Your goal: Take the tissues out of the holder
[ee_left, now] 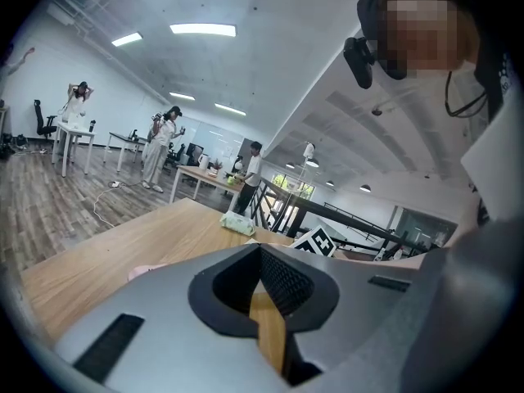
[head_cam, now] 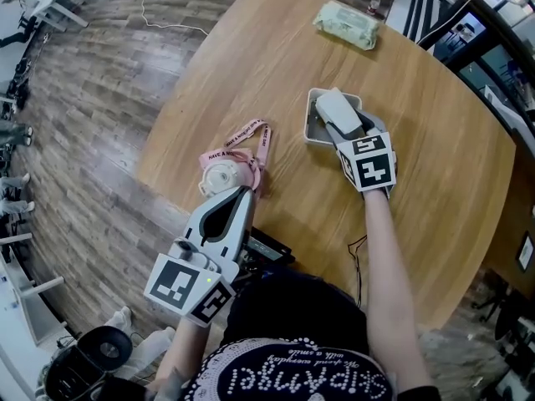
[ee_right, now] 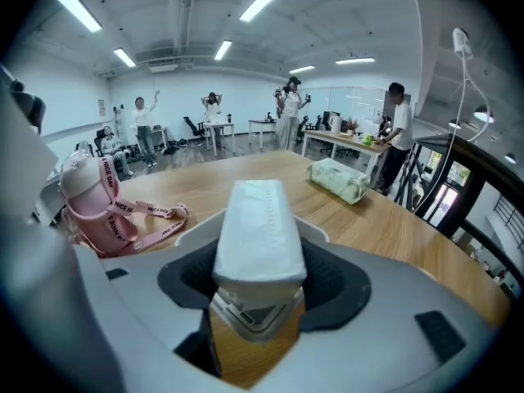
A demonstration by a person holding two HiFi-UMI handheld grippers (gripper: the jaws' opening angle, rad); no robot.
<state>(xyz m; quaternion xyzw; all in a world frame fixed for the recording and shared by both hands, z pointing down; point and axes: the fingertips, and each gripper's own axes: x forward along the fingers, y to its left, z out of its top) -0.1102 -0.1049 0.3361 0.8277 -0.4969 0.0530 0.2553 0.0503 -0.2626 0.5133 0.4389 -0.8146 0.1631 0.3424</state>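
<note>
Tissues (ee_right: 259, 219) seemingly clamped in right claw (ee_right: 260, 297).

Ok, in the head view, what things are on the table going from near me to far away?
First the pink bottle with its strap → grey holder with the tissues → green wrapped pack.

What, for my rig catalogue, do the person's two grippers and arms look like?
The left gripper and right gripper are light-grey shells with black-lined tongs. Each carries a white cube with black square markers. Forearms are bare; the person wears a black top with white beaded lettering.
</note>
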